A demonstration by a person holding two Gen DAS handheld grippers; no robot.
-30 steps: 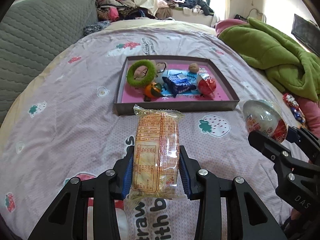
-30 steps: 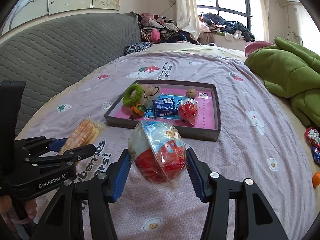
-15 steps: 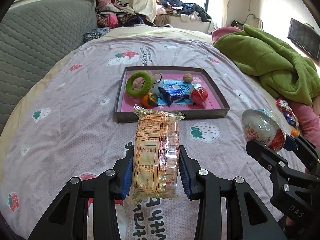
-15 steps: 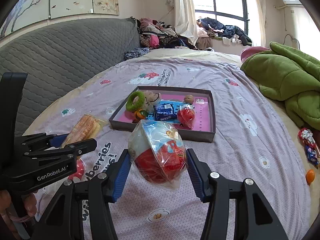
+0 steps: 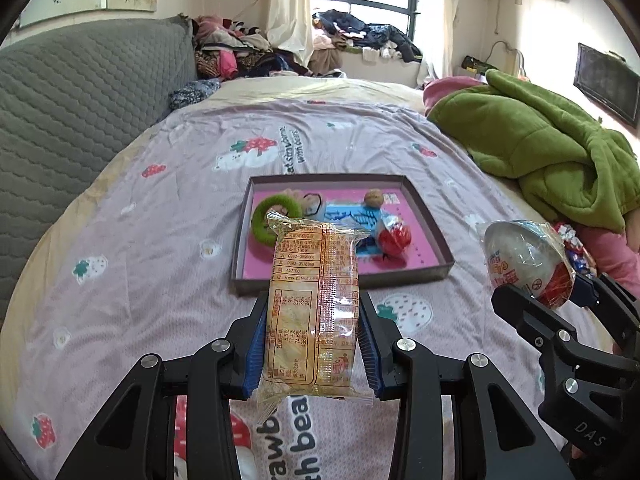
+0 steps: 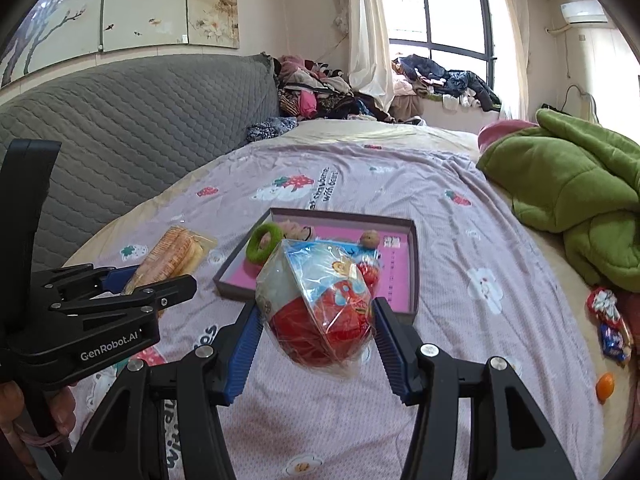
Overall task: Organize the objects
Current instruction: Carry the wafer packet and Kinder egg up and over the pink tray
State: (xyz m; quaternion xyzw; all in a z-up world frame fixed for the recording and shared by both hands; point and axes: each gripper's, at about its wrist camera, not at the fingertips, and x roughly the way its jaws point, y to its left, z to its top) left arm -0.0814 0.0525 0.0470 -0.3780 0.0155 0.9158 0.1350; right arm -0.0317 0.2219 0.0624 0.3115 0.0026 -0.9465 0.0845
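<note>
My left gripper (image 5: 314, 344) is shut on a clear-wrapped pack of biscuits (image 5: 314, 308), held above the bedspread; the same pack (image 6: 176, 254) shows at the left in the right wrist view. My right gripper (image 6: 318, 344) is shut on a wrapped red and white toy egg (image 6: 320, 304), which also shows at the right in the left wrist view as the egg (image 5: 524, 260). Ahead of both lies a shallow box with a pink floor (image 5: 430, 224), (image 6: 400, 276). It holds a green ring (image 5: 266, 226), a walnut (image 5: 374, 199), a blue packet and a second red egg (image 5: 396, 238).
A green blanket (image 5: 540, 152) is heaped on the right of the bed. Wrapped sweets (image 6: 610, 320) and a small orange ball (image 6: 605, 385) lie by the right edge. A grey quilted headboard (image 6: 120, 128) stands on the left, and clothes are piled by the window.
Both grippers have risen with their loads still held. The box and bedspread now look smaller and farther below, and more of the room shows.
</note>
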